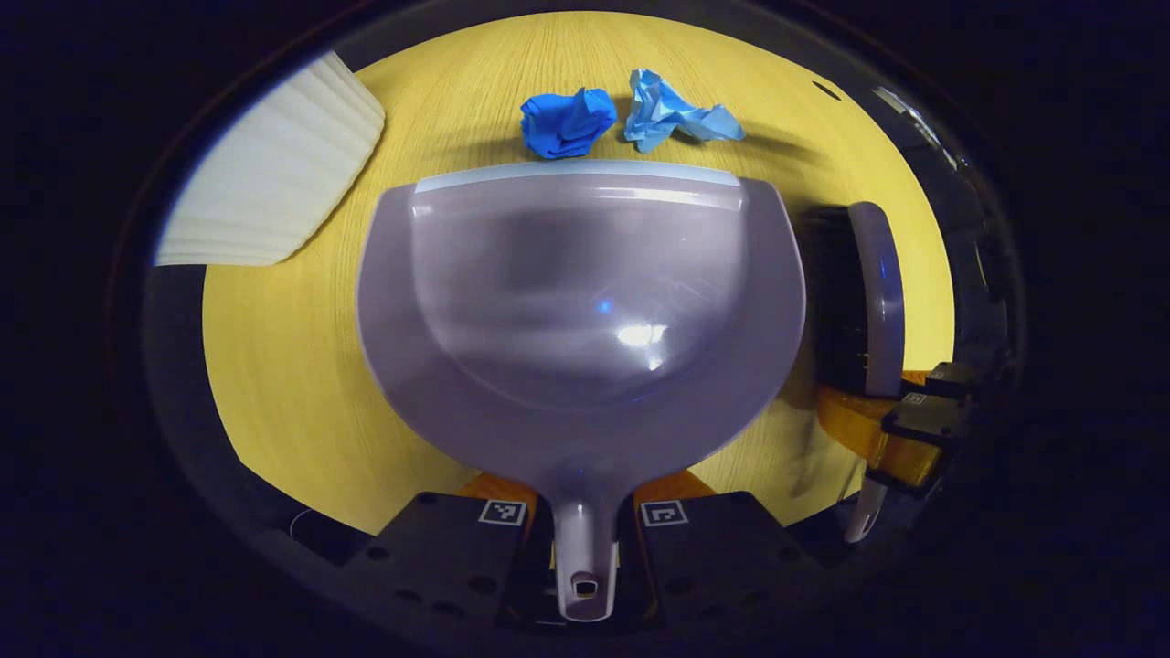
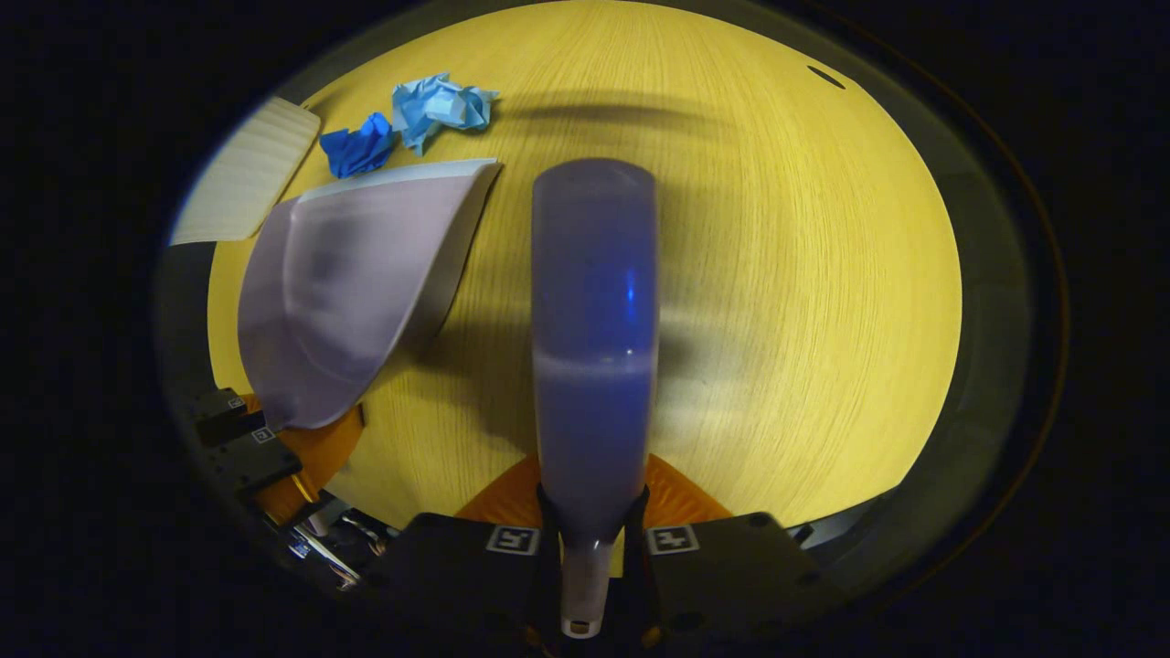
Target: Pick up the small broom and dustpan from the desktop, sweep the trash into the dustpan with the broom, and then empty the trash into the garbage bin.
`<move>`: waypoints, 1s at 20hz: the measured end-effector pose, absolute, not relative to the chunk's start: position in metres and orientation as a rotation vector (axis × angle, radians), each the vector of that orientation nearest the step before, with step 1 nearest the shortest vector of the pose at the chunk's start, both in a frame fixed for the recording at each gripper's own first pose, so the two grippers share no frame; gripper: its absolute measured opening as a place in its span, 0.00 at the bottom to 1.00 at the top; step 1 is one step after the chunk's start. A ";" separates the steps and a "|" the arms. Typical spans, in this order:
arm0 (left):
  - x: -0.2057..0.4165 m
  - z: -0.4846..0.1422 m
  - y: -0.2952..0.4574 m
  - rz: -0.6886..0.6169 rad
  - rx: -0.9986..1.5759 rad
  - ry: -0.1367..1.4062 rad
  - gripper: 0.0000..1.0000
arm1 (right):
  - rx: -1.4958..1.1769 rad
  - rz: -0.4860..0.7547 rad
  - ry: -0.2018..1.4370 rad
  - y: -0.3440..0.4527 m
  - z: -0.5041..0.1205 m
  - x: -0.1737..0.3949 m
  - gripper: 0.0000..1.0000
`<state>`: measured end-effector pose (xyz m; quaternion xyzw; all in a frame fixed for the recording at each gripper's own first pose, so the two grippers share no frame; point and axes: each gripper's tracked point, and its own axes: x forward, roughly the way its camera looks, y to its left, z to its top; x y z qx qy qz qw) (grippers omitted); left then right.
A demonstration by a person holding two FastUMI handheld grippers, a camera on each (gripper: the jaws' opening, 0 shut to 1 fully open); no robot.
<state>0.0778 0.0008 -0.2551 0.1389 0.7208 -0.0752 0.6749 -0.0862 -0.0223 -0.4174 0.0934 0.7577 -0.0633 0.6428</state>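
Dustpan (image 1: 580, 320) sits in my left claw (image 1: 585, 539), both fingers pressing its handle, its front lip low to the yellow desk (image 1: 274, 366) just short of two crumpled blue paper scraps (image 1: 567, 122). My right claw (image 2: 592, 548) grips the small broom (image 2: 594, 338) by its handle, held beside the dustpan. White ribbed garbage bin (image 1: 274, 174) stands at the desk's far left.

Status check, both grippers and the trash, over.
Left gripper shut on dustpan. Right gripper shut on broom. Two paper wads unswept.
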 end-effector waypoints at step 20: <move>0.085 -0.229 0.087 -0.362 0.643 1.585 0.27 | -0.338 0.161 1.521 -0.106 -0.407 0.134 0.21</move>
